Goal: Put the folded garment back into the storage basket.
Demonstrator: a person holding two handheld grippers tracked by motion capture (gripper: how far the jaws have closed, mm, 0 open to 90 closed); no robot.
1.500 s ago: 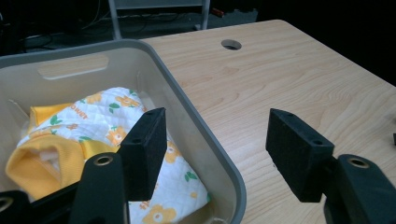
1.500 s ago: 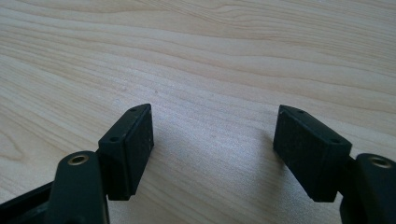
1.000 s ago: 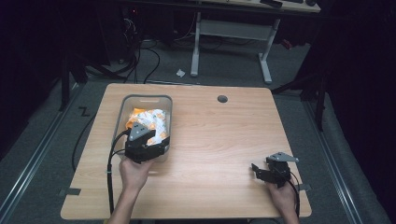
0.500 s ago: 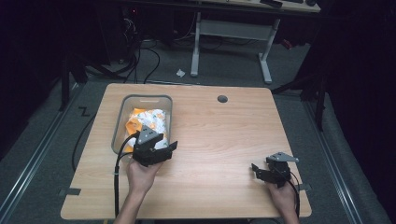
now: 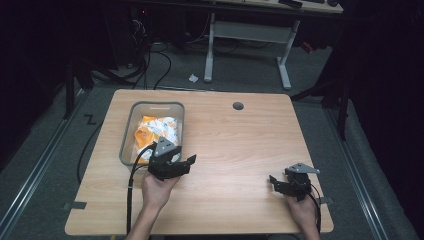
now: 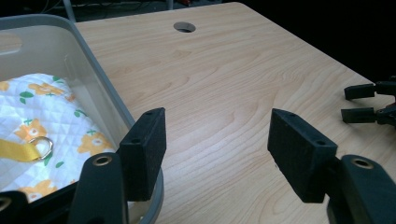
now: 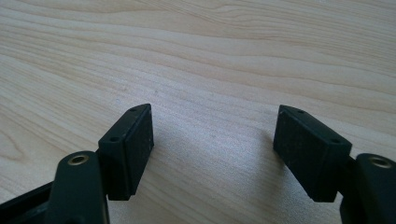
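A grey plastic bin [image 5: 126,136] stands on the left of the wooden table [image 5: 240,145]. Inside it lies a white quilted cloth [image 5: 157,127] printed with orange flowers. In the left gripper view the cloth [image 6: 46,112] carries a yellow strap with a metal ring [image 6: 41,145]. My left gripper [image 5: 189,161] hovers just past the bin's near right corner, pointing right. It is open [image 6: 217,123] with nothing between its jaws, and one jaw overlaps the bin's rim [image 6: 100,79]. My right gripper [image 5: 272,181] rests near the front right of the table, open [image 7: 212,116] over bare wood.
A round cable hole [image 5: 238,106] sits near the table's far edge. From the left gripper view the right gripper [image 6: 369,100] shows far off at the right. Behind the table stand a desk frame [image 5: 247,35] and floor cables.
My left gripper has moved from above the bin's near end to the right and toward the person, turning to point right over the table. The right gripper has stayed put.
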